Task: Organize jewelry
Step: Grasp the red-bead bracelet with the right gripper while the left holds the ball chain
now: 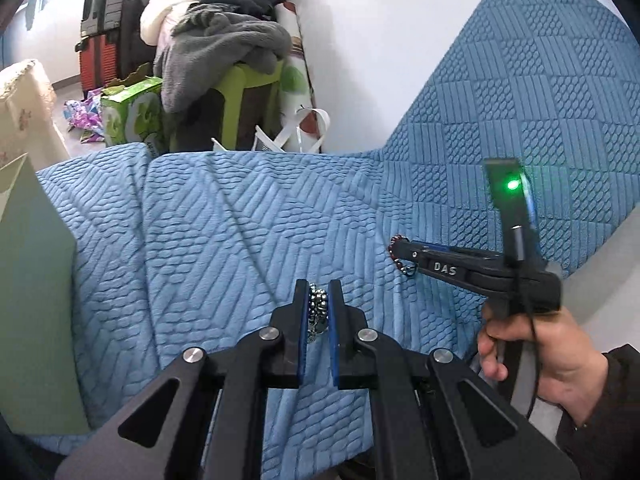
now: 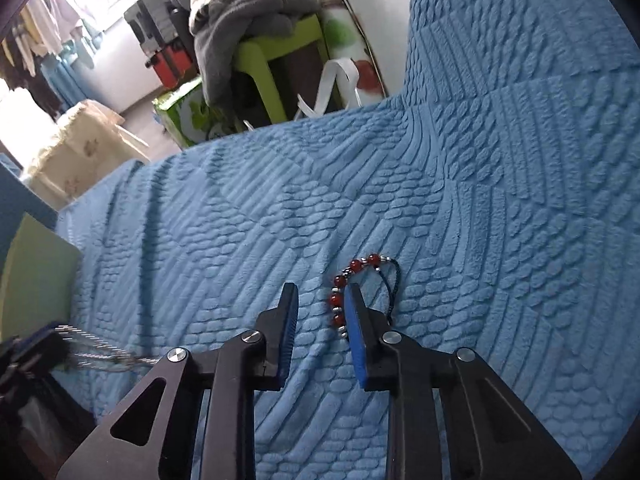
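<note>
My left gripper (image 1: 319, 292) is shut on a silver bead bracelet (image 1: 318, 312), held between its blue pads above the blue textured couch cover (image 1: 240, 220). In the right wrist view that bracelet shows as a blurred silver streak (image 2: 100, 350) at the far left. A red bead bracelet (image 2: 348, 280) with a dark cord lies on the cover. My right gripper (image 2: 322, 294) is open, its right finger (image 2: 356, 320) lying over the bracelet's beads. From the left wrist view the right gripper (image 1: 400, 256) shows side-on, with the red beads (image 1: 396, 254) at its tip.
A pale green box (image 1: 36, 300) stands at the left edge of the couch; it also shows in the right wrist view (image 2: 36, 276). The couch backrest (image 1: 540, 100) rises at the right. Behind the couch are a green stool (image 1: 244, 92) under piled clothes, a green carton and suitcases.
</note>
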The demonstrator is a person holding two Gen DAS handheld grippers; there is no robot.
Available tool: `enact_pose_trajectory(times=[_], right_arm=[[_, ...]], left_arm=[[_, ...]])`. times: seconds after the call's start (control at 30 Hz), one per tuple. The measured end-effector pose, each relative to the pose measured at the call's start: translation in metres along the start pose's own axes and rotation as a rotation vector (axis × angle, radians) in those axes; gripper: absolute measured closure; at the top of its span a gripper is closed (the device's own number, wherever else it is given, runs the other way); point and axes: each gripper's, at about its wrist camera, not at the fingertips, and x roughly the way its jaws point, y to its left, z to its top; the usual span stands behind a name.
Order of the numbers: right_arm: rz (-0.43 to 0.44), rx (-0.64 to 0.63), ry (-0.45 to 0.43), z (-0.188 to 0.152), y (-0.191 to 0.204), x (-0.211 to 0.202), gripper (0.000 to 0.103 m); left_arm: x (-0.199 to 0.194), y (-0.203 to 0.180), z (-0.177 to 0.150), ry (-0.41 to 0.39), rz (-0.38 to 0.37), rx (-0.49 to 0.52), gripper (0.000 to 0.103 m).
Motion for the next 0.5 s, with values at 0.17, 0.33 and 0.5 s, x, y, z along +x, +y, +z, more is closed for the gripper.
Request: enact_pose_trajectory(times=[0.17,0.33,0.5], right_arm=[[-0.042,-0.025,0.036,-0.001,0.003,0.013,0.088],[-0.093,-0.088,0.033,-0.001,0.014,0.017,0.089],[-0.089,-0.107,0.051,-0.002,0.017,0.016,0.096]], left_arm=[[-0.006,0.012,-0.003,-0.003,0.019,-0.03,0.095],[-0.012,0.02,-0.003,-0.009,0.035,-0.047,0.095],[-0.017,0.026,-0.002,-0.017,0.047,-0.06,0.095]])
